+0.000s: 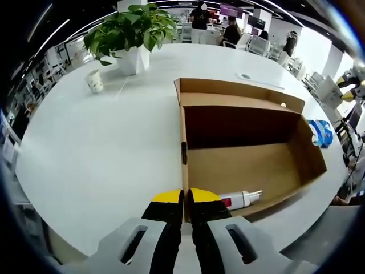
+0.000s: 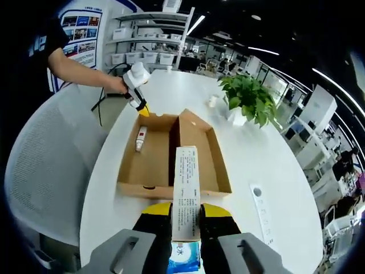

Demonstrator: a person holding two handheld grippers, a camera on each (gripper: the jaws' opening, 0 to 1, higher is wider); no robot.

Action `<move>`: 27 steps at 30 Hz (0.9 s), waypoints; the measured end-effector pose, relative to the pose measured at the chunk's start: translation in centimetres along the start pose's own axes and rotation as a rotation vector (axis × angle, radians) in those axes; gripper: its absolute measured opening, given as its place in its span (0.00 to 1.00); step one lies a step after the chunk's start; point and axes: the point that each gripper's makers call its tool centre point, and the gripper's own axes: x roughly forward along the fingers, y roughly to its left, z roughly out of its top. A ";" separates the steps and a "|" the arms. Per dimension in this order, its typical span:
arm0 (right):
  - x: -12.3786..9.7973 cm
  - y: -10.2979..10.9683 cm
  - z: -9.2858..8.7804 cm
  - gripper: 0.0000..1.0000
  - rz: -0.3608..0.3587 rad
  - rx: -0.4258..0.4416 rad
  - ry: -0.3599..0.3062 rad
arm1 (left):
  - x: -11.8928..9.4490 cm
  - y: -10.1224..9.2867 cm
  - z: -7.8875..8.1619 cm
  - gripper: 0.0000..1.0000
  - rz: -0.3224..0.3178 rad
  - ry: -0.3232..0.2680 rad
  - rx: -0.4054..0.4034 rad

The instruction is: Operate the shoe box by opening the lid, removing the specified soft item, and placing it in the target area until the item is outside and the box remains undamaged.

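An open cardboard shoe box (image 1: 251,165) lies on the round white table (image 1: 97,154), its lid (image 1: 239,94) folded back. A small white tube with a red label (image 1: 240,199) rests on the box floor. My left gripper (image 1: 186,197) is shut on the box's near side wall. From the right gripper view it (image 2: 142,110) sits at the box's (image 2: 142,165) far corner, held by a hand, near the tube (image 2: 140,137). My right gripper (image 2: 186,209) is shut on a long white printed pack (image 2: 186,188), held over the box's near end.
A blue-and-white packet (image 2: 183,257) lies under my right gripper, also seen past the box's end (image 1: 320,132). A potted plant (image 1: 134,34) and paper cup (image 1: 94,81) stand at the far side. A white strip (image 2: 258,197) lies beside the box. A grey chair (image 2: 45,171) borders the table.
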 end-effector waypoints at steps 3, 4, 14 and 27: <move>-0.7 -0.8 -1.2 0.14 -0.012 0.009 0.010 | 0.0 0.0 0.0 0.01 -0.001 0.001 0.005; -0.8 -1.0 -1.4 0.14 -0.016 0.013 0.011 | 0.0 0.0 0.0 0.01 -0.002 0.002 0.005; -2.1 -4.1 -7.1 0.14 -0.070 0.056 0.069 | 0.0 0.0 0.0 0.01 0.008 0.008 0.011; -2.5 -6.0 -13.5 0.14 -0.093 0.089 0.154 | 0.4 0.0 -0.2 0.01 0.016 0.017 0.017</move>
